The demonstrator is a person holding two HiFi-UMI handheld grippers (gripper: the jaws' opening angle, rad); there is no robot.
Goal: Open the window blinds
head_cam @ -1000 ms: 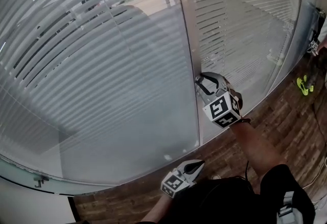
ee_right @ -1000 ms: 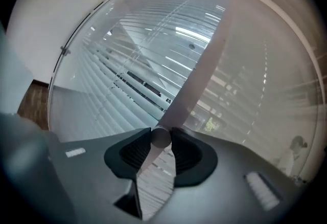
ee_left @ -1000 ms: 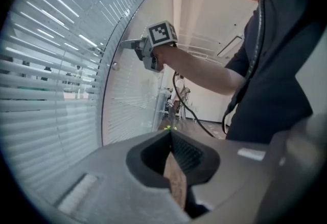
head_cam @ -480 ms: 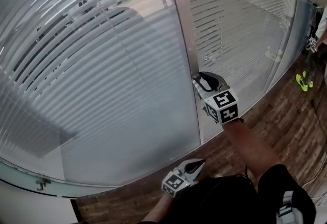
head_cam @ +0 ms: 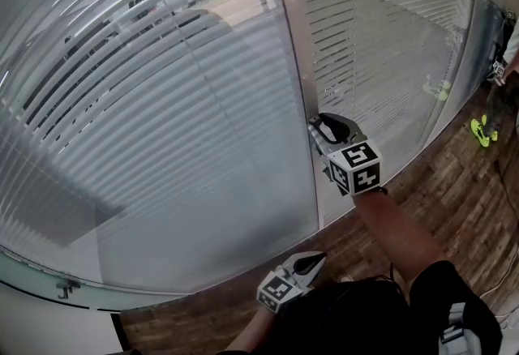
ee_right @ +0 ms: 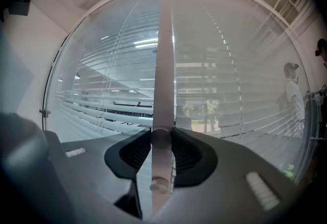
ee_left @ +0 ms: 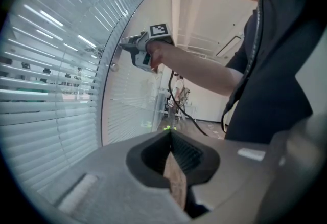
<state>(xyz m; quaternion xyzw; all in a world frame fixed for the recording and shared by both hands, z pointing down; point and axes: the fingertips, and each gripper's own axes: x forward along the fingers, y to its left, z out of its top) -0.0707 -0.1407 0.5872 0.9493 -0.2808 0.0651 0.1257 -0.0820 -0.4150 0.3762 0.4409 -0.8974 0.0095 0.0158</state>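
Right gripper: jaws closed on a small round knob, pads pressing it from both sides. The knob sits on the vertical post between the two panes. A second knob shows just below the jaws, untouched.

Left gripper: jaws together, nothing between them. It is held low against the person's body, well apart from the glass.

Left blinds, to the left of the right jaws: slats tilted part way. Street and cars show through the gaps in the upper part; the lower part reads as a nearly solid grey sheet.

Right blinds, to the right of the jaws: thin gaps between slats, the view beyond hazy.

Judgement: grasp on the control is made and the opening looks begun but not finished, since neither set of slats lies edge-on. Left to do, probably: more turning of the gripped knob until the slats sit flat, then release. Which pane this knob drives I cannot tell.
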